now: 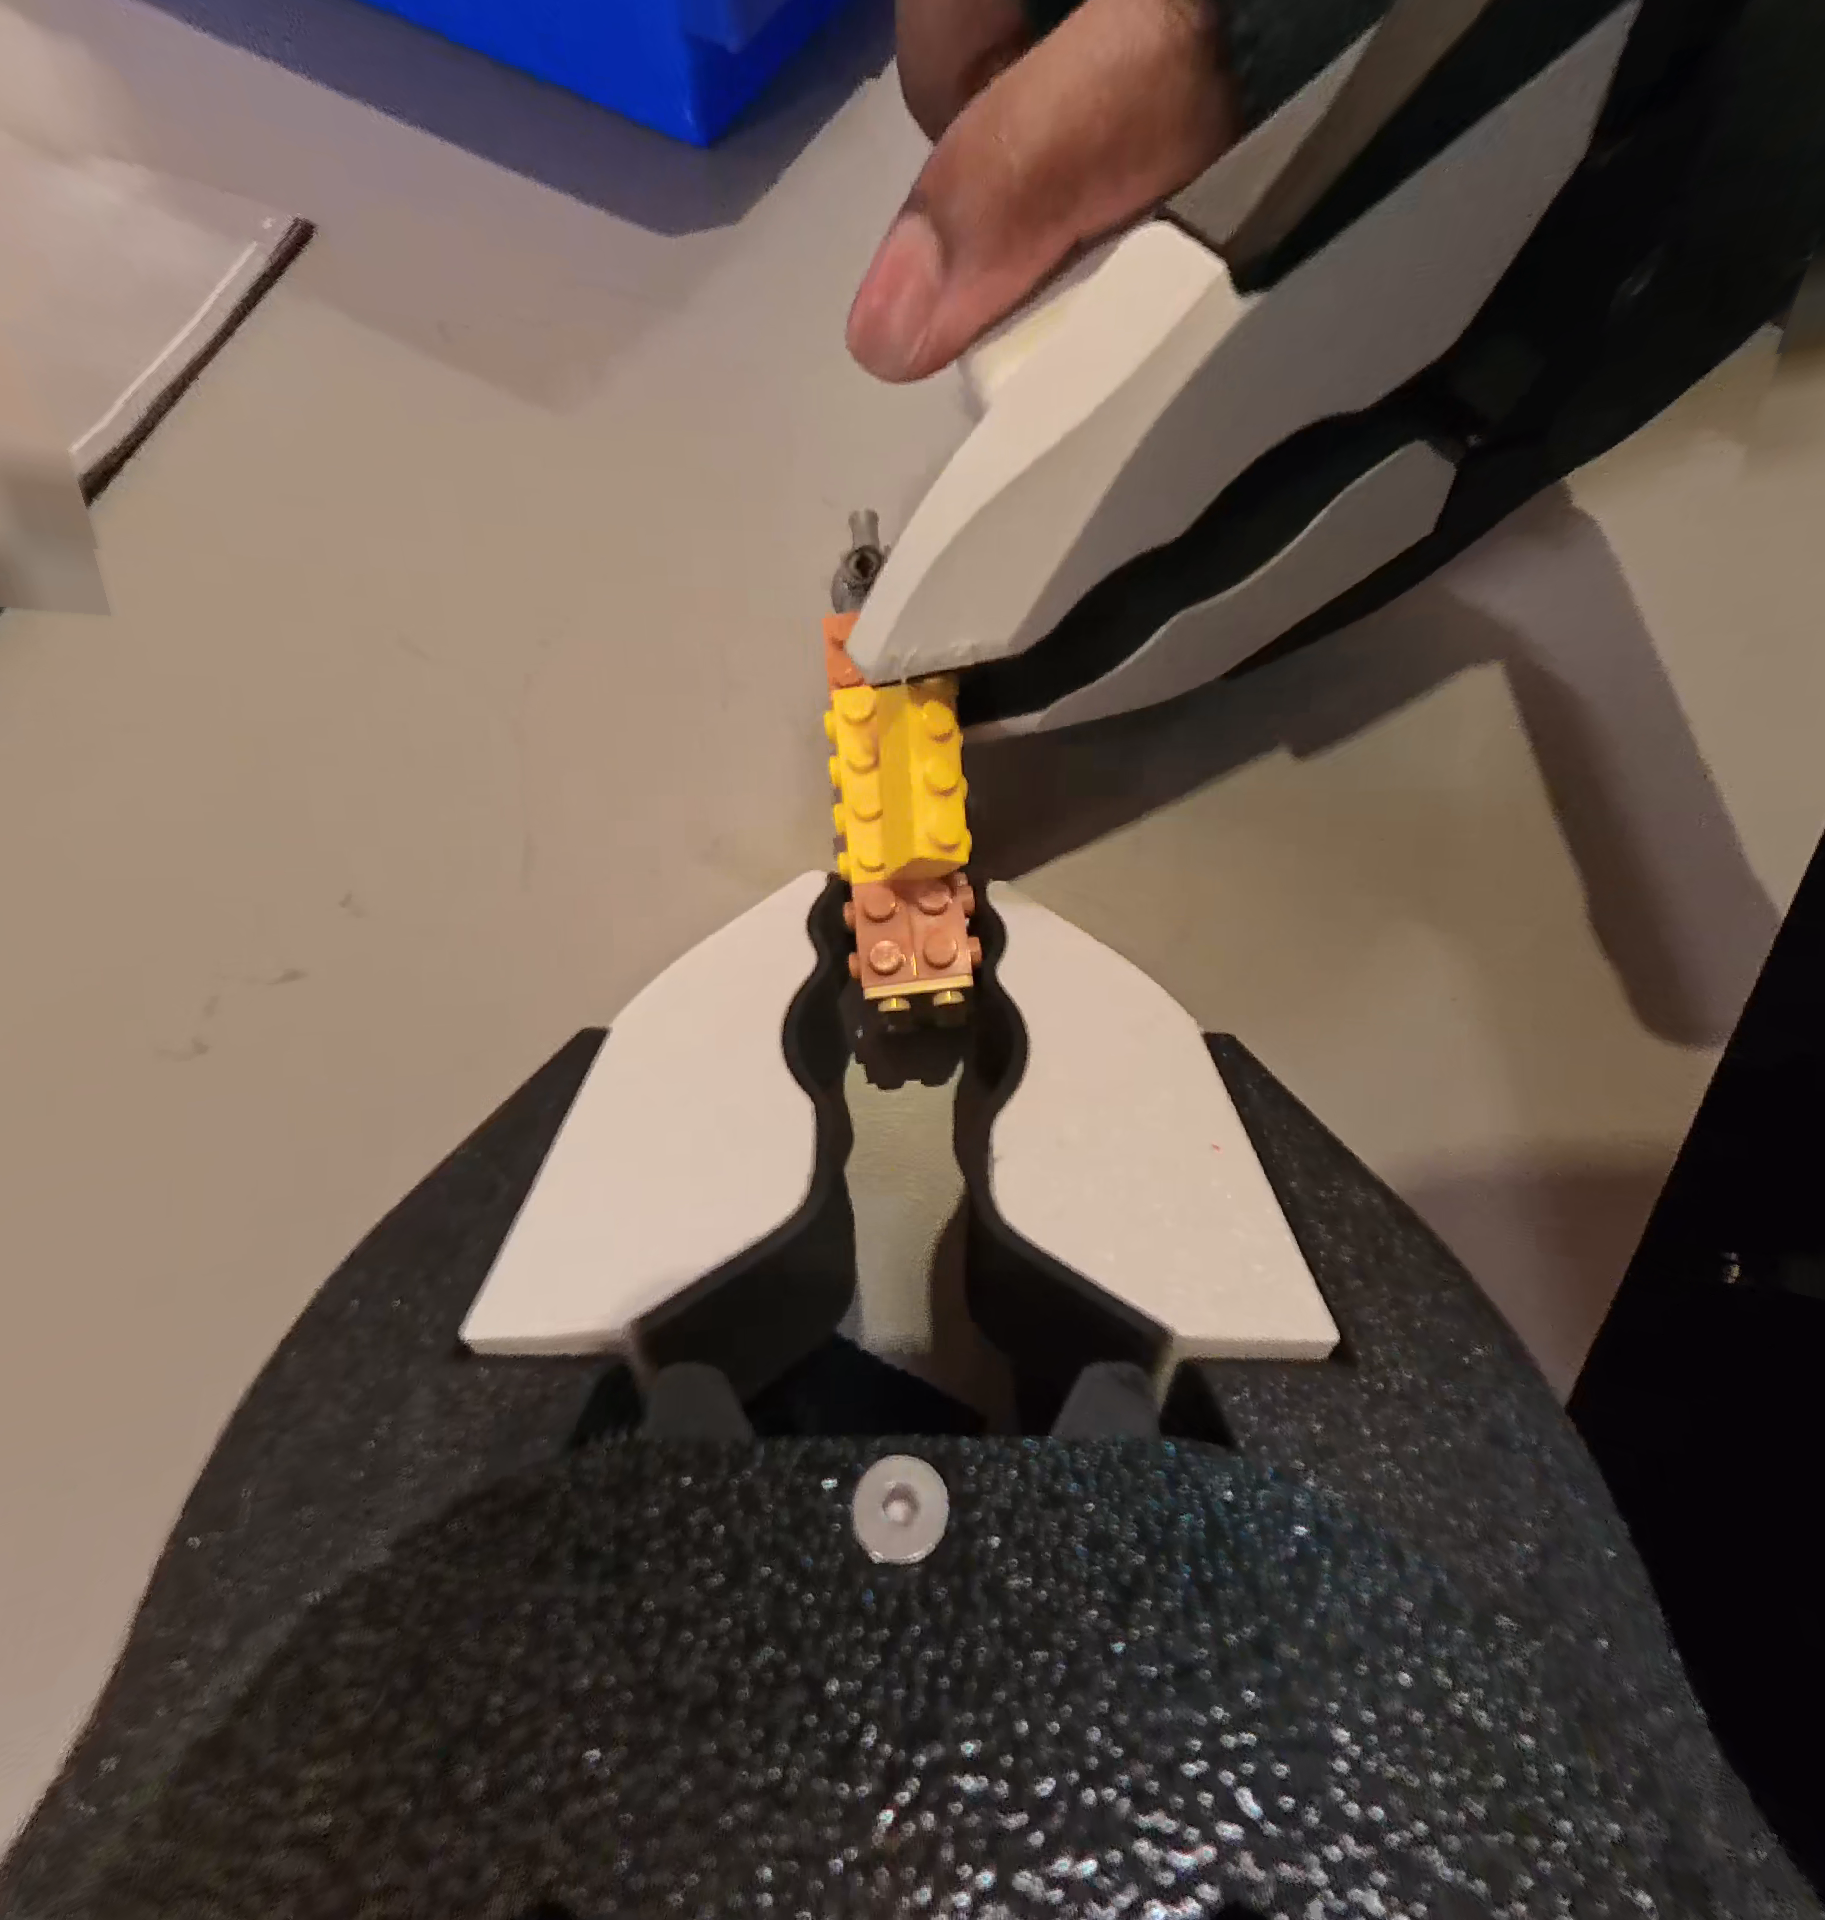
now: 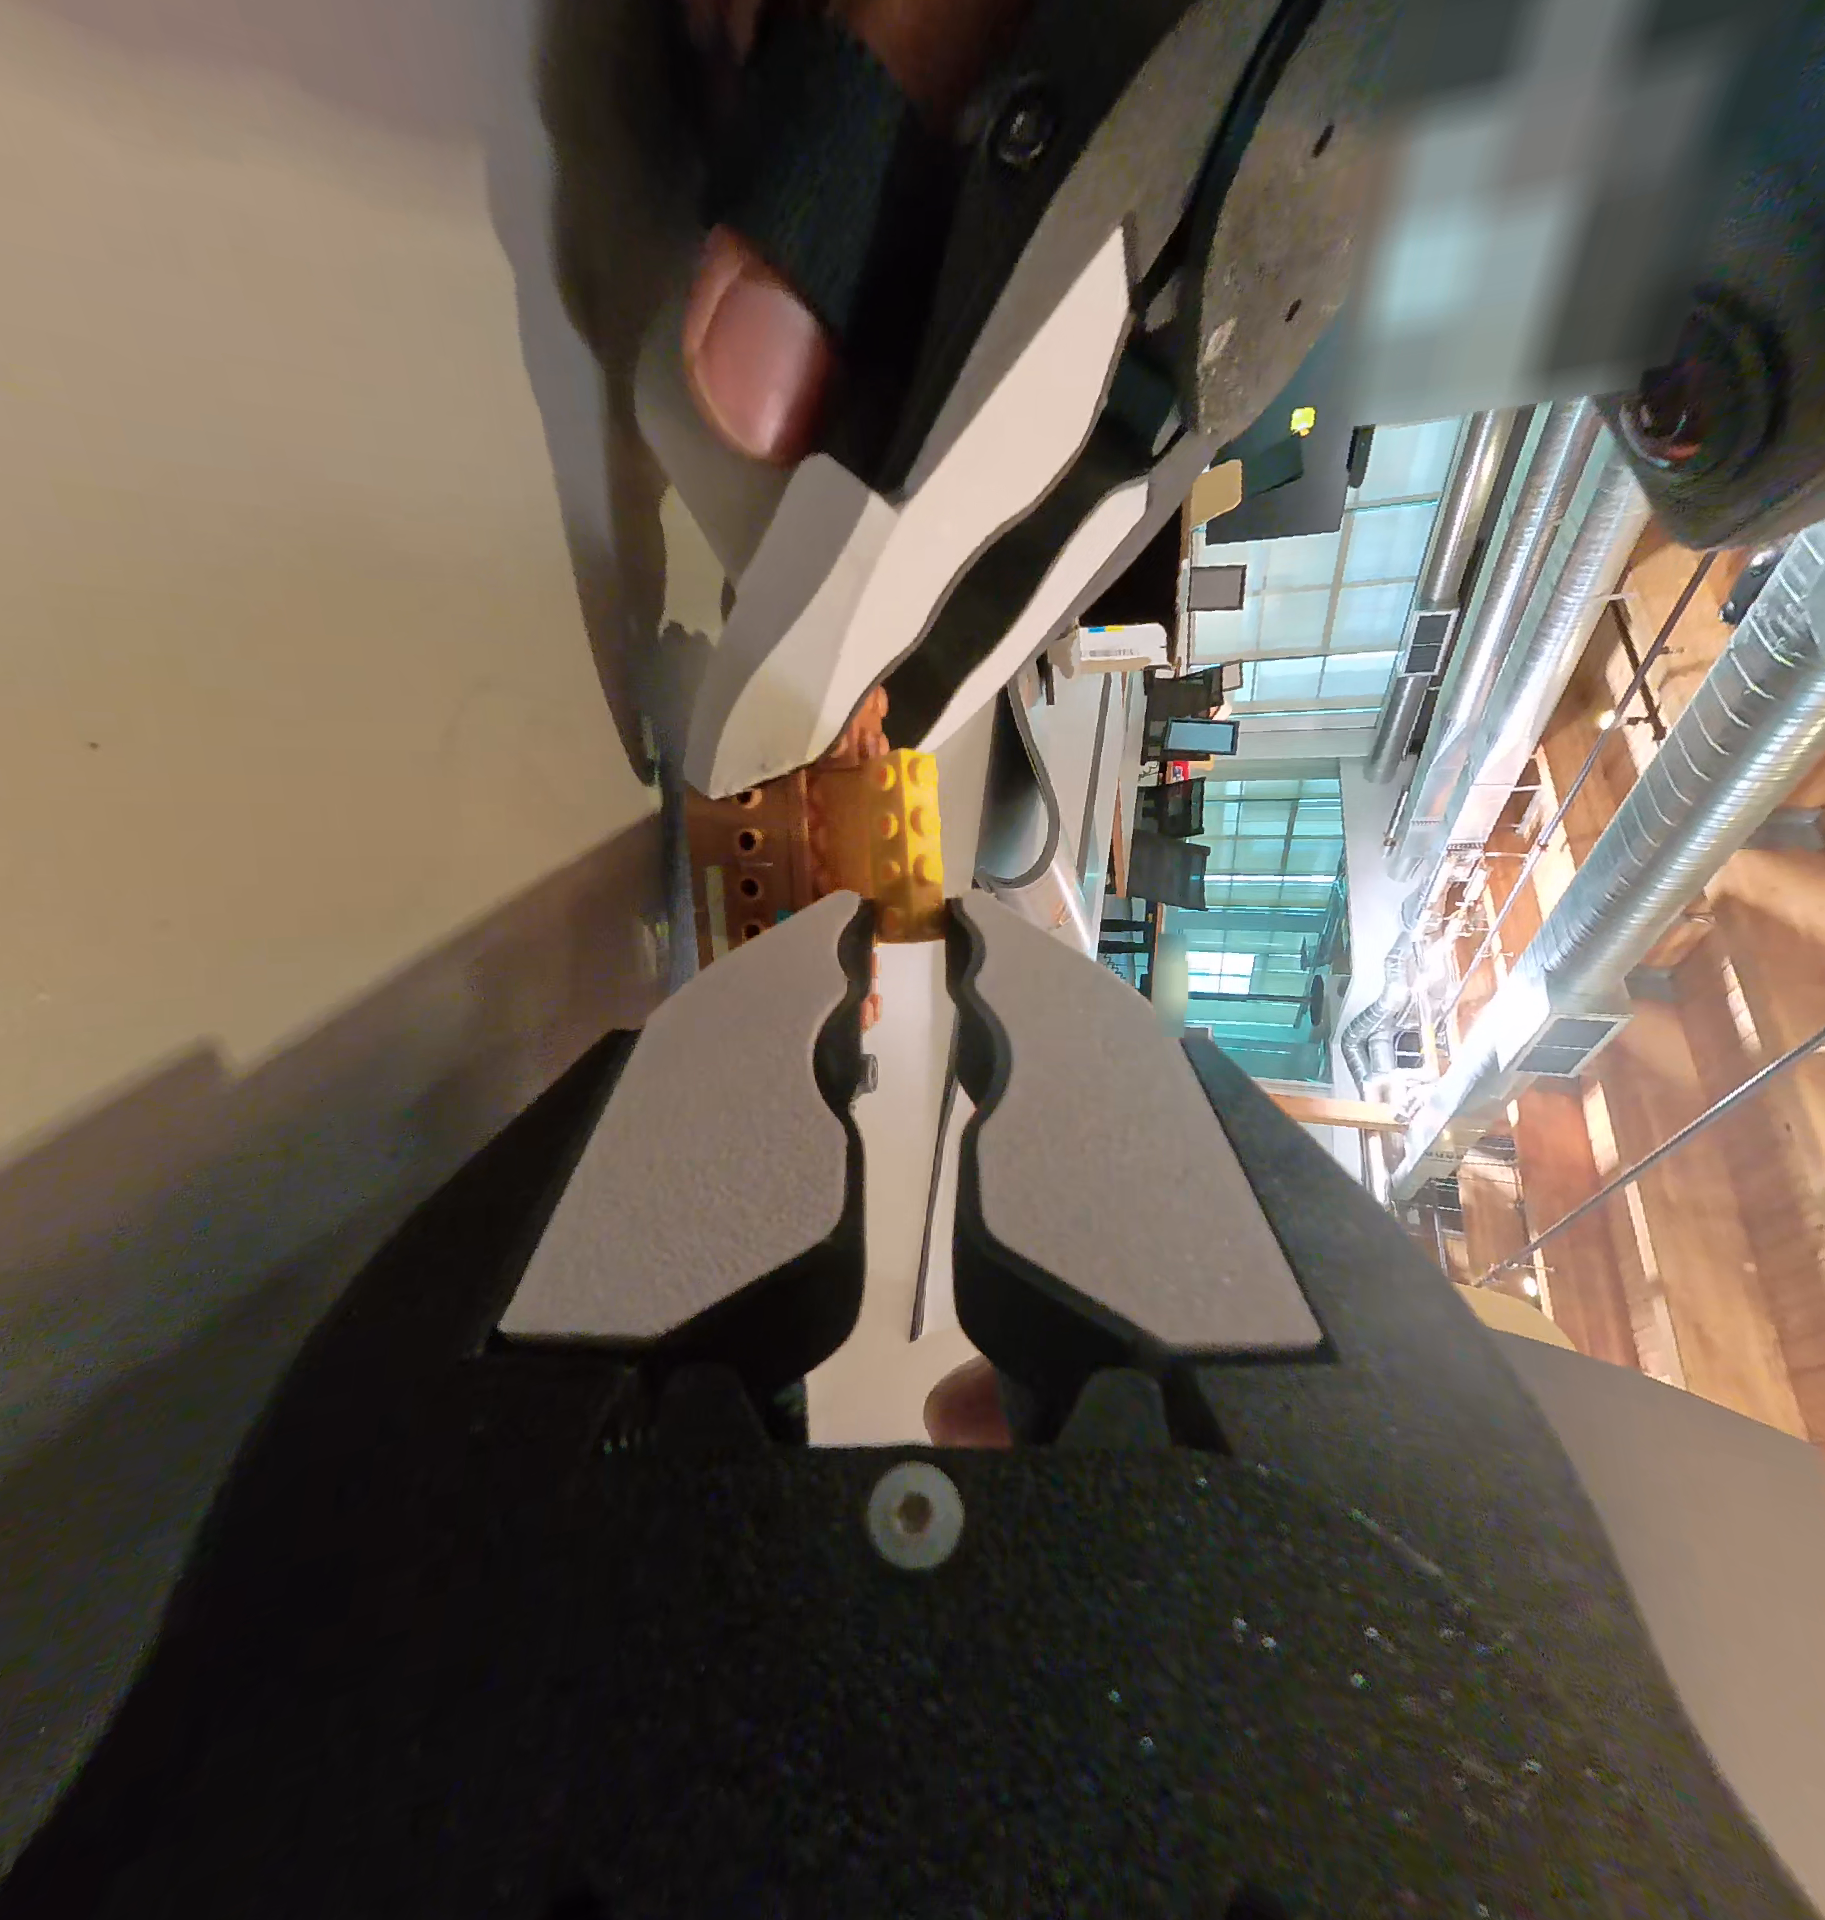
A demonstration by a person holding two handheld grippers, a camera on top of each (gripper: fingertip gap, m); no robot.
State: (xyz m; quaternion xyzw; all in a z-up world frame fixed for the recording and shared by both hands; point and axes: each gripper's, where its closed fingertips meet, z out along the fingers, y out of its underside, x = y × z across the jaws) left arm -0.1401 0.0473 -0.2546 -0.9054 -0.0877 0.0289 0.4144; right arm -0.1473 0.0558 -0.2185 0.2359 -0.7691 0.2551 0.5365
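A small brick assembly is held between both grippers above the beige table (image 1: 368, 727). It has a yellow middle section (image 1: 897, 774), brown studded ends (image 1: 913, 935) and a small grey piece (image 1: 858, 556) at the far end. My left gripper (image 1: 913, 914) is shut on the near brown end, with both pads pressing its sides. My right gripper (image 1: 903, 665) comes in from the upper right and grips the far end. In the right wrist view my right gripper (image 2: 910, 914) is shut on the yellow section (image 2: 908, 831). The left gripper (image 2: 835, 717) shows above it, on the brown part (image 2: 752, 852).
A blue bin (image 1: 617, 62) stands at the back of the table. Flat grey boards (image 1: 108, 343) lie at the left. A person's thumb (image 1: 991, 229) rests on the right gripper. A black surface (image 1: 1770, 1143) borders the table at the right. My left and right fingertips are right by each other.
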